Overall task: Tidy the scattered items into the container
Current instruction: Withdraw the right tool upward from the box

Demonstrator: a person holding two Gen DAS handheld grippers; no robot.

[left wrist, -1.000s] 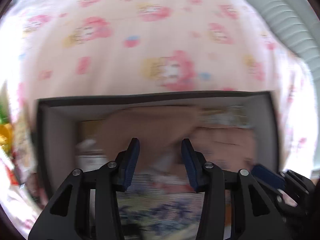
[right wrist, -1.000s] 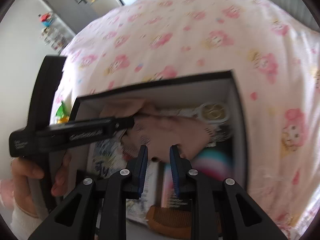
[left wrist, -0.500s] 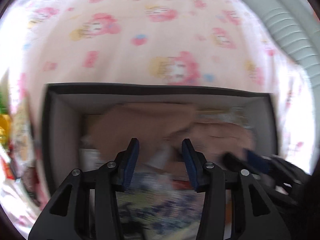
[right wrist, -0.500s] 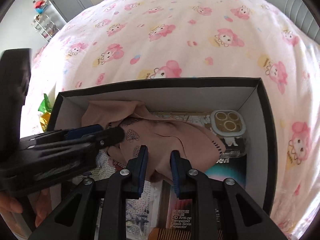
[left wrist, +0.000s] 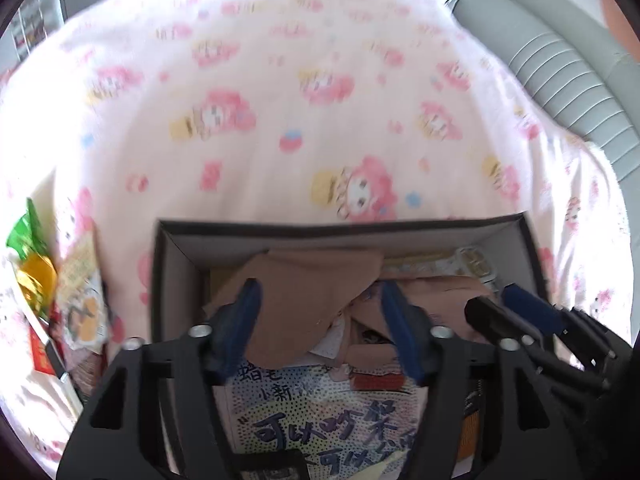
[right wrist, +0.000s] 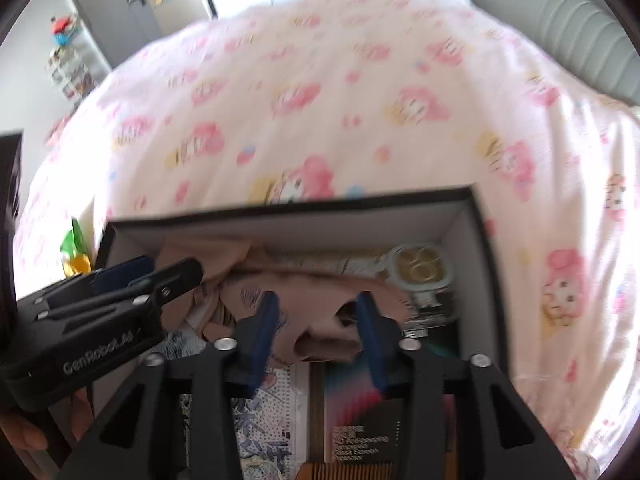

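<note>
Both grippers are hovering over the box [right wrist: 460, 196] on the bed [right wrist: 340, 80]; the left gripper [left wrist: 320, 322] and right gripper [right wrist: 316, 328] are opening their fingers, letting the tan cloth [right wrist: 320, 300] settle inside. Loose folds could snag a finger and drag back out as they lift away.
</note>
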